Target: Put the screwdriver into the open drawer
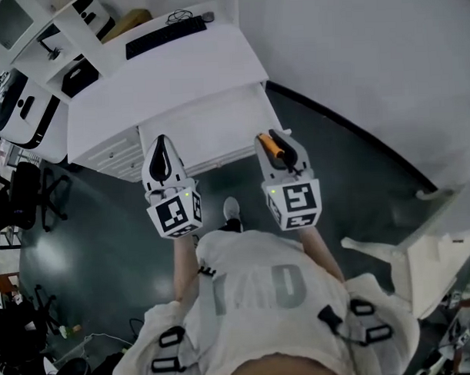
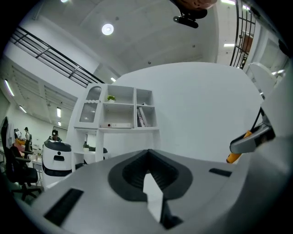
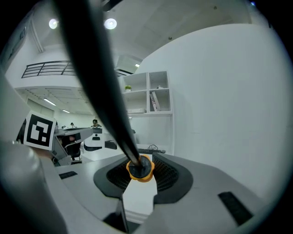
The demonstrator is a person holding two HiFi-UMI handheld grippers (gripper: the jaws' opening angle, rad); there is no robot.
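Right tool (image 1: 279,141) grips screwdriver (image 1: 270,148) (drawer (image 1: 210,137) ahead).

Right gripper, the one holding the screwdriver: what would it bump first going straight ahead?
Probably the open drawer of the white desk, ahead of the right gripper and its screwdriver; depth is unclear.

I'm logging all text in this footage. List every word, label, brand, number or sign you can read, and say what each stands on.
No text here can be read with certainty.
Shirt: large grey letters, too blurred to read.
Marker cubes on the left gripper and right gripper: black-and-white square codes, no letters or numbers.
Books: spines too small to read.
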